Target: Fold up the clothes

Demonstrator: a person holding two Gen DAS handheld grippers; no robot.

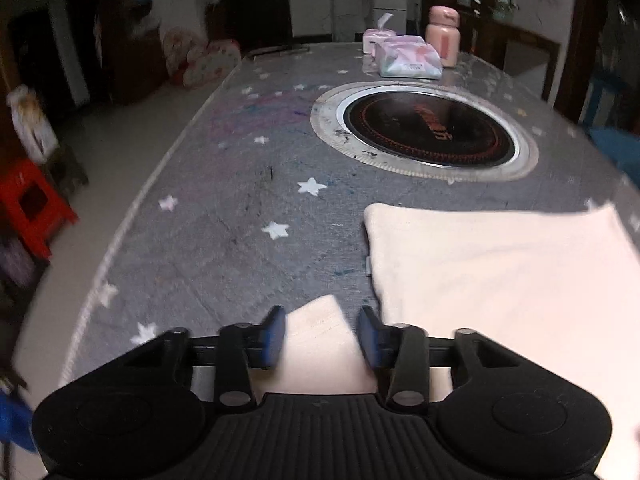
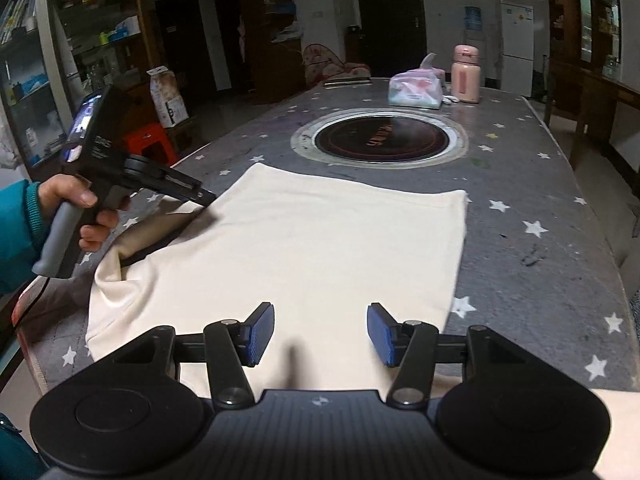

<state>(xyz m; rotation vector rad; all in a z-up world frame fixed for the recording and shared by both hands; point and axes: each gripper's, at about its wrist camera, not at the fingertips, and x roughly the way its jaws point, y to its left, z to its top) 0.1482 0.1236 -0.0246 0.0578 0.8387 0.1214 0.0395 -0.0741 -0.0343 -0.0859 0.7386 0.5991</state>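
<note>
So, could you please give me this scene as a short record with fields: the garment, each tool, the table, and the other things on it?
garment: cream cloth, lying mostly flat on the table, left edge rumpled
left tool: open, a cloth corner between its fingers, not clamped
right tool: open, above the near edge of the cloth
table: grey star-print cover, round inset cooktop beyond the cloth
far end: tissue packs, pink flask
person: hand holding the left tool's handle
</note>
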